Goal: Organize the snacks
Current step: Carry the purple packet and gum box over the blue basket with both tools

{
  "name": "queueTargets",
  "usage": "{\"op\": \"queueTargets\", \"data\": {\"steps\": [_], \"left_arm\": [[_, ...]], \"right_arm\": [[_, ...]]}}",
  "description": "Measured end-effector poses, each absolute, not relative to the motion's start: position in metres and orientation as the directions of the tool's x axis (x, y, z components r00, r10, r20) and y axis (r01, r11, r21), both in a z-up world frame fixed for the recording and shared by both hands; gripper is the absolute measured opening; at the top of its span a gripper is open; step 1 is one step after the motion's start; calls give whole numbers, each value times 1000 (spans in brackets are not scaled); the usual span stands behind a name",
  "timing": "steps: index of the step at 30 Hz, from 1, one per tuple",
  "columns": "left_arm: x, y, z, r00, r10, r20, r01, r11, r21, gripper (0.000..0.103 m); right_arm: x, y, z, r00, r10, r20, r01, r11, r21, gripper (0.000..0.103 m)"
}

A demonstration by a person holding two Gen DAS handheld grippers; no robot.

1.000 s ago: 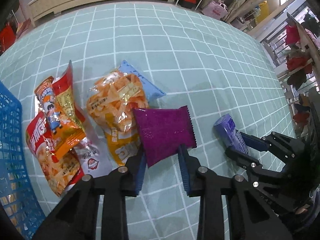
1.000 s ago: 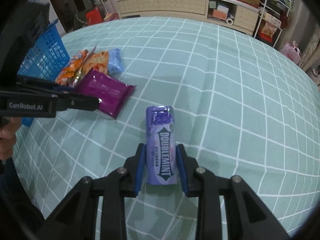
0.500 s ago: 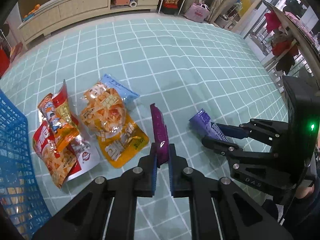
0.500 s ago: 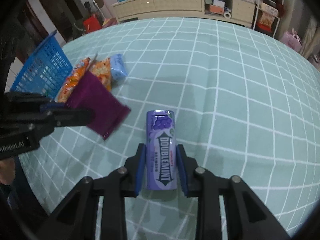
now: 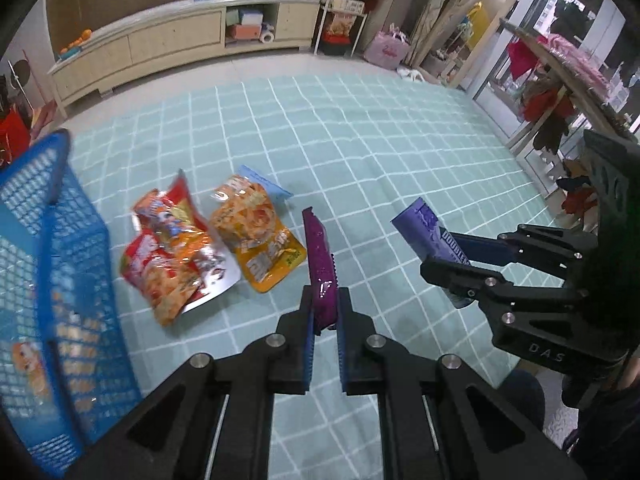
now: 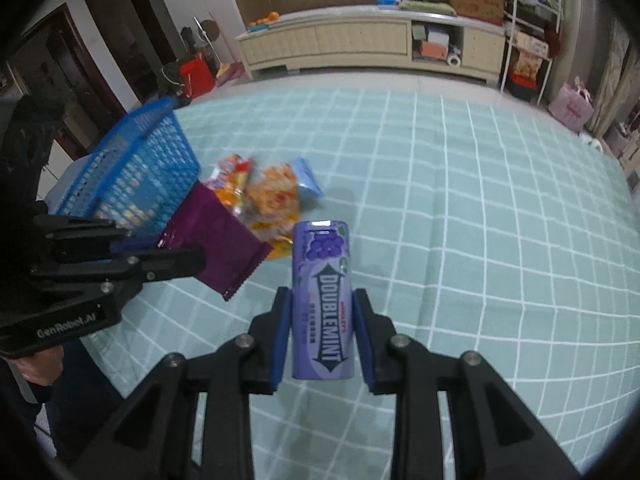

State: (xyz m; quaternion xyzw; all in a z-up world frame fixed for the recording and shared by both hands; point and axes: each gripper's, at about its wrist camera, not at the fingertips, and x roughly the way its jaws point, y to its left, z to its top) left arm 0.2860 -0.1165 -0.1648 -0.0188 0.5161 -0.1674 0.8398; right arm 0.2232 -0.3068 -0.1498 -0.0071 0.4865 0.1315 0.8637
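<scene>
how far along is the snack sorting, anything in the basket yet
Done: the blue basket seems to hold at least one packet already, blurred. In hand: the left gripper pinches the purple packet; the right gripper grips the Doublemint pack. Left: the orange and red bags and a light blue packet lie on the cloth.

Two hand-held grippers: left [image 5: 325, 312], right [image 6: 322, 332]. One blue basket [image 5: 60, 280] at far left. One purple packet [image 5: 320, 260], one purple gum bottle [image 6: 323, 300], one light-blue packet [image 5: 264, 180] at the back. Orange-red snack bags [image 5: 176, 248]: about three, overlapping, exact count unclear.
</scene>
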Motion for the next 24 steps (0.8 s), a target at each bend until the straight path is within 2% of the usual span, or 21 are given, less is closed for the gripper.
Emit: {"op": "queueTargets", "data": {"steps": [13,24], "left_arm": [[224,-57,-90,558,-286,-779,291,946,-139,8],[192,10,-56,640,-223,-735,243,967,-82,8]], "right_arm": [[175,-243,-80,614,194,-765,-169,979,113,34],[161,-178,-55,663,273,-697,-218,961,169,34]]}}
